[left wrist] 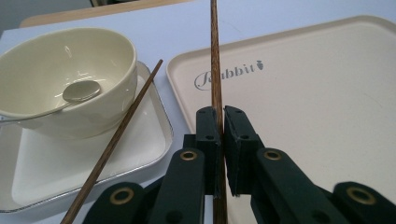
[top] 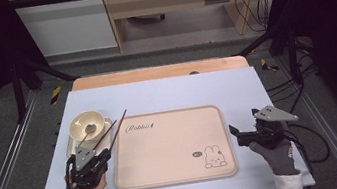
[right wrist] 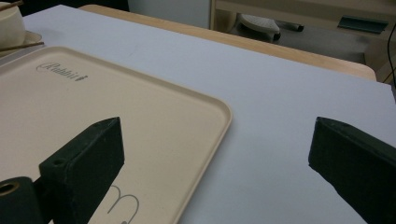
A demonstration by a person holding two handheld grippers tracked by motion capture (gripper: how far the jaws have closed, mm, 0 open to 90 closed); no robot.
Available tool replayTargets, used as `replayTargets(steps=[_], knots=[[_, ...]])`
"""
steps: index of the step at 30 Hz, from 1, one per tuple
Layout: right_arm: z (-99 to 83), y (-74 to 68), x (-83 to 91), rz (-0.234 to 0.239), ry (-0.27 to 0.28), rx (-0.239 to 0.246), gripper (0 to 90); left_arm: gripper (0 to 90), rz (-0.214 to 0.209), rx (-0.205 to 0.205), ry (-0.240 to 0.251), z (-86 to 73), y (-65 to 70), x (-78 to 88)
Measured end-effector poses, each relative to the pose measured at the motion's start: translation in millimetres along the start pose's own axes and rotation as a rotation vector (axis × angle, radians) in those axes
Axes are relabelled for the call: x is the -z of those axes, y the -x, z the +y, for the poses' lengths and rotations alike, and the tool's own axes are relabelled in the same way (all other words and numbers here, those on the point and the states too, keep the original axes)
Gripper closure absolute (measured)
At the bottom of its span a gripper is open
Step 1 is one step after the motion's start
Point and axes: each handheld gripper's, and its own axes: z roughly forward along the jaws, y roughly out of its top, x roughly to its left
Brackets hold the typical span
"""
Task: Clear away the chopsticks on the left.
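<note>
My left gripper (left wrist: 218, 140) clamps one chopstick (left wrist: 215, 70) above tray (left wrist: 327, 93) edge; second chopstick (left wrist: 122, 135) leans on dish (left wrist: 154, 135) beside bowl (left wrist: 65, 79). My right gripper (right wrist: 215, 154) wide open, holds nothing.

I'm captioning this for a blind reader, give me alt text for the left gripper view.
The left gripper clamps one wooden chopstick over a beige tray. A second chopstick leans on a white dish holding a cream bowl with a spoon.

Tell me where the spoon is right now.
The spoon lies inside the cream bowl on the small white dish, at the table's left in the high view, just left of the beige tray.
</note>
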Motion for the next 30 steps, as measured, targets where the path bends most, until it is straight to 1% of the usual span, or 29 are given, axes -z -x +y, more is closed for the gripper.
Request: replayTargets(steps=[2, 3, 4, 5, 7, 8, 10, 13, 16, 17, 20, 21, 24, 26, 30], knots=[[0.0, -0.5, 0.1, 0.003, 0.002, 0.000, 3.8, 85.0, 0.005, 0.012, 0.004, 1.2, 3.9, -0.8], [0.1, -0.7, 0.3, 0.005, 0.004, 0.000, 3.8, 85.0, 0.020, 0.006, -0.002, 2.1, 5.5, -0.6], [0.1, -0.5, 0.4, 0.005, 0.007, 0.002, 3.8, 85.0, 0.033, 0.012, 0.001, 2.9, 7.8, -0.4], [0.2, -0.5, 0.9, 0.008, 0.010, -0.001, 3.8, 85.0, 0.030, 0.029, 0.009, 3.6, 9.4, 0.0], [0.7, -0.1, 2.2, 0.011, 0.015, -0.006, 3.8, 85.0, 0.042, 0.035, 0.011, 5.3, 13.3, 0.6], [0.9, 0.3, 2.6, 0.013, 0.019, -0.008, 3.8, 85.0, 0.043, 0.046, 0.017, 5.9, 15.2, 0.3], [0.9, 0.6, 3.3, 0.010, 0.021, -0.006, 3.9, 85.0, 0.048, 0.069, 0.029, 6.4, 17.6, 0.1], [1.1, 0.7, 4.0, 0.012, 0.024, -0.010, 3.8, 85.0, 0.054, 0.120, 0.049, 6.1, 21.2, -1.8], [0.9, 0.6, 3.1, 0.010, 0.023, -0.005, 3.8, 85.0, 0.062, 0.158, 0.054, 2.8, 26.2, -6.2], [0.9, 0.4, 2.9, 0.012, 0.023, -0.006, 3.9, 85.0, 0.067, 0.160, 0.055, 2.1, 27.7, -7.6], [0.7, 0.2, 2.3, 0.012, 0.022, -0.007, 3.9, 85.0, 0.076, 0.190, 0.058, -1.2, 34.0, -13.1], [0.7, -0.1, 2.1, 0.012, 0.022, -0.007, 3.9, 85.0, 0.080, 0.214, 0.065, -3.4, 36.6, -15.1], [0.7, 0.1, 2.6, 0.013, 0.023, -0.006, 3.9, 85.0, 0.087, 0.249, 0.068, -8.9, 39.8, -19.3], [0.8, 0.4, 3.0, 0.014, 0.022, -0.005, 3.9, 85.0, 0.094, 0.258, 0.064, -11.2, 40.9, -21.7], [0.7, 0.0, 2.5, 0.014, 0.022, -0.005, 3.9, 84.9, 0.120, 0.263, 0.060, -15.1, 42.0, -26.2]])
